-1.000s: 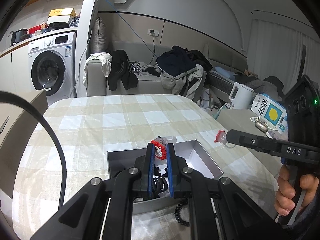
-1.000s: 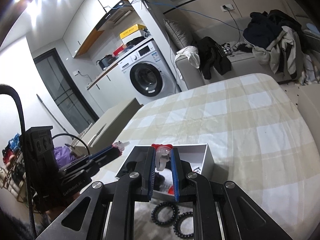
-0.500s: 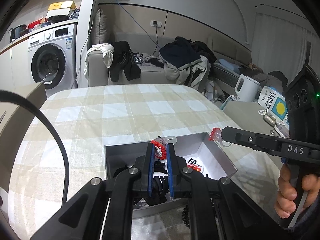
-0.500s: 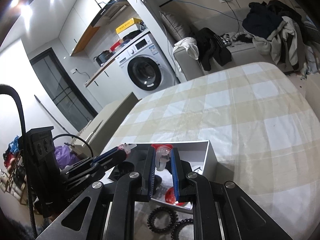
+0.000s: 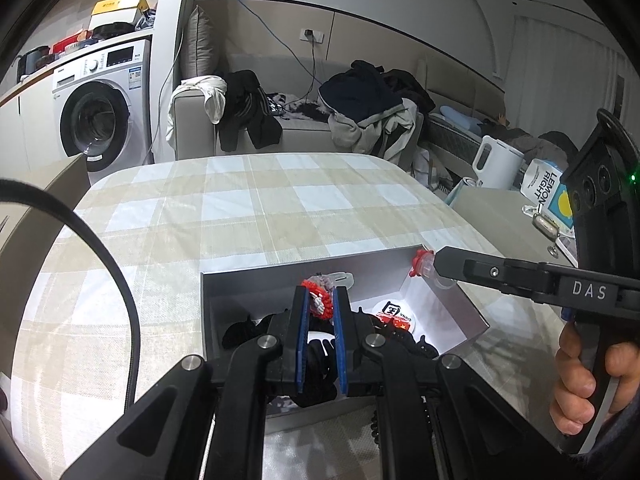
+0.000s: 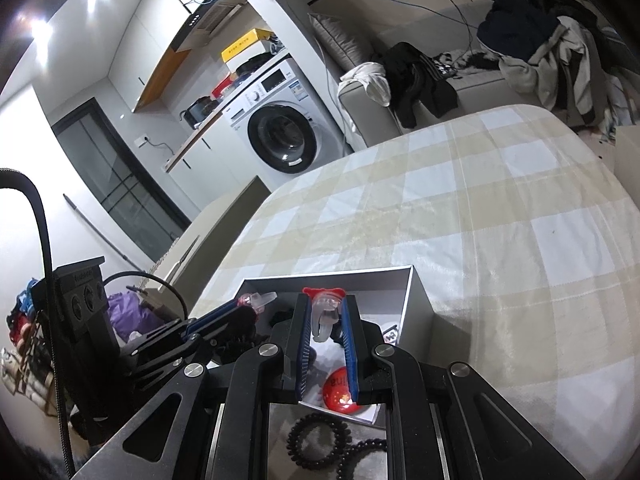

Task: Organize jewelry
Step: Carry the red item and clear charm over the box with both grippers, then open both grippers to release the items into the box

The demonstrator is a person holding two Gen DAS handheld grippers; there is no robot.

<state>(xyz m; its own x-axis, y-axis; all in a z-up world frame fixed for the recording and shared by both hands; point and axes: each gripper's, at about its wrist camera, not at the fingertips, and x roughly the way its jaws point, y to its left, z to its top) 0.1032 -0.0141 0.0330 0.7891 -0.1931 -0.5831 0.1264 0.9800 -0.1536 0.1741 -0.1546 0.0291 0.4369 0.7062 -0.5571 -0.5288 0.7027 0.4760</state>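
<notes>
An open grey box (image 5: 256,276) sits on the checked tablecloth and holds black hair ties and a round white and red badge (image 5: 394,314). My left gripper (image 5: 320,296) hovers over the box, shut on a red and clear hair clip (image 5: 318,302). It shows at the left of the right wrist view (image 6: 250,304). My right gripper (image 6: 326,304) is shut on a clear clip with a red top (image 6: 325,316), above the box (image 6: 416,300). From the left wrist view its tip (image 5: 430,264) hangs over the box's far right corner.
Two black coil hair ties (image 6: 320,436) lie on the cloth just in front of the box. A red round badge (image 6: 340,394) lies inside it. A person's hand (image 5: 576,380) grips the right handle. A side table with a kettle (image 5: 496,160) stands to the right.
Both grippers have come lower and closer over the box. The right gripper's tip has shifted from beside the box to above its far right corner. Both clips stay gripped.
</notes>
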